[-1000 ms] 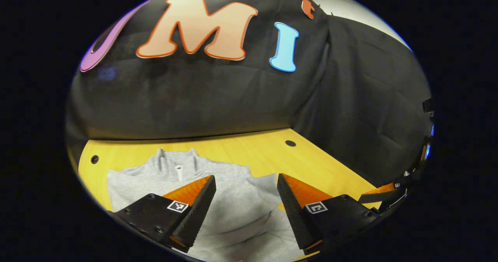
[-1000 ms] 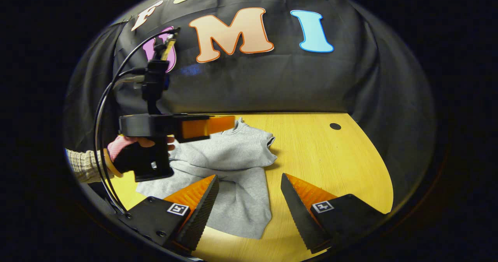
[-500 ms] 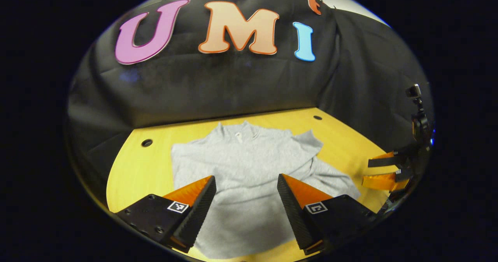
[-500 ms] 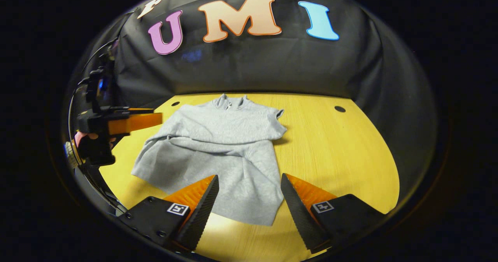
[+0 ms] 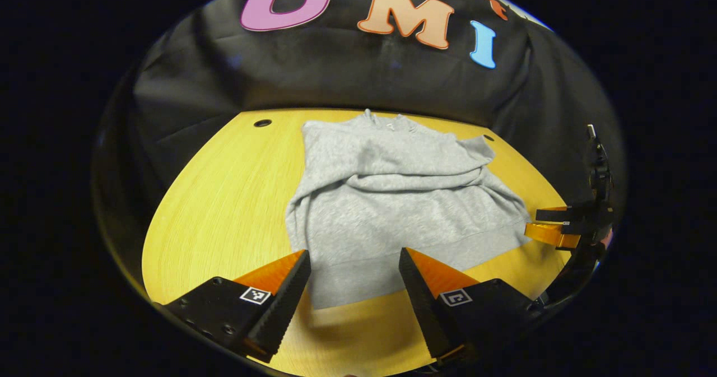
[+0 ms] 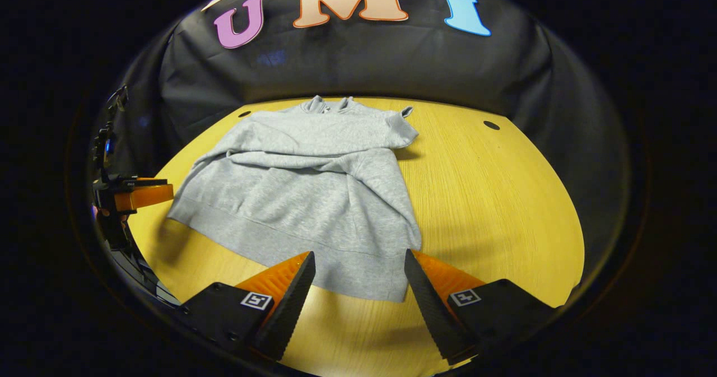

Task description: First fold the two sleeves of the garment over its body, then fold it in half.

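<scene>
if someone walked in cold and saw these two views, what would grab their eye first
The grey sweatshirt spread across the middle of the yellow wooden table, its sleeves folded over the body and its collar toward the black cloth wall. Next come the two open grippers near its hem: the right gripper at the near corner, the left gripper at the other end, neither holding cloth.
</scene>
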`<action>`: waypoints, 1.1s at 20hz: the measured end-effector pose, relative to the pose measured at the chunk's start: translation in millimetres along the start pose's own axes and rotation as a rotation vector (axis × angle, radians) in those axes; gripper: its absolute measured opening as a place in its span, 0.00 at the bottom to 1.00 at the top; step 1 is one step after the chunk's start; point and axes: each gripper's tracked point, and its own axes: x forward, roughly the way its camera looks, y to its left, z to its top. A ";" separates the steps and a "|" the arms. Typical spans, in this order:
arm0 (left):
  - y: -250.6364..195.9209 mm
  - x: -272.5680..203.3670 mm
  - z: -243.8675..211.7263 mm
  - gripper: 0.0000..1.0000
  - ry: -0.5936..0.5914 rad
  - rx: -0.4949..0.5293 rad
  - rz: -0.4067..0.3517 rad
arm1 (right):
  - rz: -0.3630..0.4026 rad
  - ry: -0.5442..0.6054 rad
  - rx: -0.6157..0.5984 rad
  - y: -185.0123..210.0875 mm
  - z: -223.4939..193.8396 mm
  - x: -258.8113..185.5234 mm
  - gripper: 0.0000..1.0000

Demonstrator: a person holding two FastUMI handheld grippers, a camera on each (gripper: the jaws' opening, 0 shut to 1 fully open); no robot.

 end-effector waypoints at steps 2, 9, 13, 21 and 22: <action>4.1 1.3 -11.1 0.93 0.016 -0.011 -0.004 | -0.012 0.014 0.005 -2.4 -6.4 5.9 0.99; 19.3 13.0 -35.2 0.93 0.054 0.015 0.046 | -0.012 0.042 0.015 -0.9 -14.6 16.2 0.97; 20.1 14.7 -36.3 0.92 0.058 0.022 0.059 | -0.013 0.039 0.020 -1.0 -16.6 17.3 0.96; 8.4 26.7 -26.1 0.51 0.052 0.009 -0.006 | 0.019 0.014 -0.010 23.8 -16.5 17.0 0.34; 5.5 29.1 -25.2 0.38 0.052 0.002 -0.021 | 0.016 0.016 -0.015 24.3 -16.8 18.3 0.22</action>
